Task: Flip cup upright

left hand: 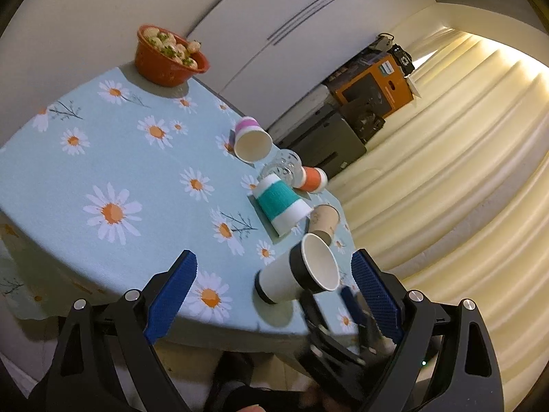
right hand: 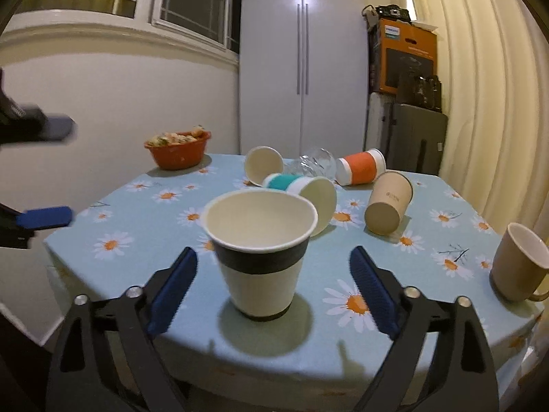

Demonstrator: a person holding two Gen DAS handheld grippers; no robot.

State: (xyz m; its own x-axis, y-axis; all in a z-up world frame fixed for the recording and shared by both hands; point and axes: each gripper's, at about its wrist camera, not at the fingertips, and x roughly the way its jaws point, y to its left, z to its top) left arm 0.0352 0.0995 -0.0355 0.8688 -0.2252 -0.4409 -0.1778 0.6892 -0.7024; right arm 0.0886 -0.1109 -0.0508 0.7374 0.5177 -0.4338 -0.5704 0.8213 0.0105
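Task item: white paper cup with a dark grey band (right hand: 259, 257), standing mouth-up on the daisy-print blue tablecloth (right hand: 144, 226) near the front table edge.
Right gripper (right hand: 272, 286): jaws spread wide, one blue pad on each side of the cup, both clear of its wall. It holds nothing.
Left gripper (left hand: 274, 295): jaws wide apart and empty, held off the table's side. The same cup shows between its pads but looks tilted there; I judge that to be camera angle.
Stage, as judged: the flip looks complete for this cup. What remains is release and withdrawal.
Doing it well: draw the right gripper straight back along its own axis and keep the pads level. A brush against the rim would tip a light paper cup. The cup sits near the table edge, so avoid any sideways sweep.
Cup contents: interior appears empty.
Other cups, all lying on their sides: white paper cup with a teal band (right hand: 302, 192); white paper cup with an orange band (right hand: 360, 170); plain tan paper cup (right hand: 389, 202); white paper cup with a pink band (left hand: 252, 139). Visible mouths show nothing inside.
Clear faceted glass (right hand: 317, 164): on its side between the cups; contents cannot be told.
Tan ceramic mug (right hand: 518, 262): upright at the right edge; nothing seen inside.
Orange plastic bowl (right hand: 178, 149): upright at the far side, filled with pale food pieces and green bits.
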